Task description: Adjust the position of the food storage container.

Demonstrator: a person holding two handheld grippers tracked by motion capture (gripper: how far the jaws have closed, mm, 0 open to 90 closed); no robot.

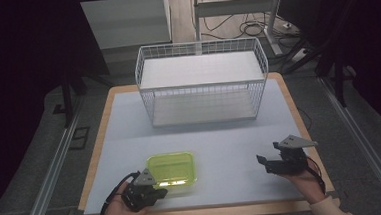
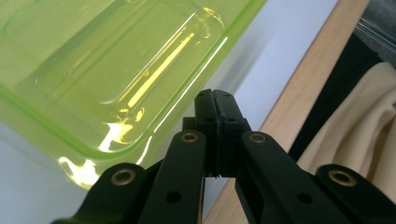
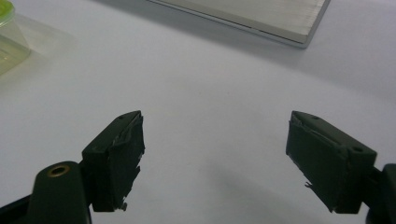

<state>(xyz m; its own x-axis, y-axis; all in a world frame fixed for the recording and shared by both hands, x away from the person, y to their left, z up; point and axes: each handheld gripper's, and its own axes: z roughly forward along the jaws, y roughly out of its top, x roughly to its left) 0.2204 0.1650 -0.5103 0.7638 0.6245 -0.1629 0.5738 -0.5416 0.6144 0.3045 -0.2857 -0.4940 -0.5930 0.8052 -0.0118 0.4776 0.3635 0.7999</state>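
On the left I see my left hand-held gripper [image 1: 156, 192] clenched, its two black jaws pressed flat together with nothing between them. Just ahead of its tips and to their left lies the green plastic container [image 1: 172, 169], flat on the counter [image 1: 230, 140]; whether the tips touch its rim I cannot tell. Well off to the right, my right hand-held gripper [image 1: 267, 155] rests released, jaws spread wide over bare counter, apart from the container. Beyond both hand-held grippers stands a white wire basket [image 1: 202, 81].
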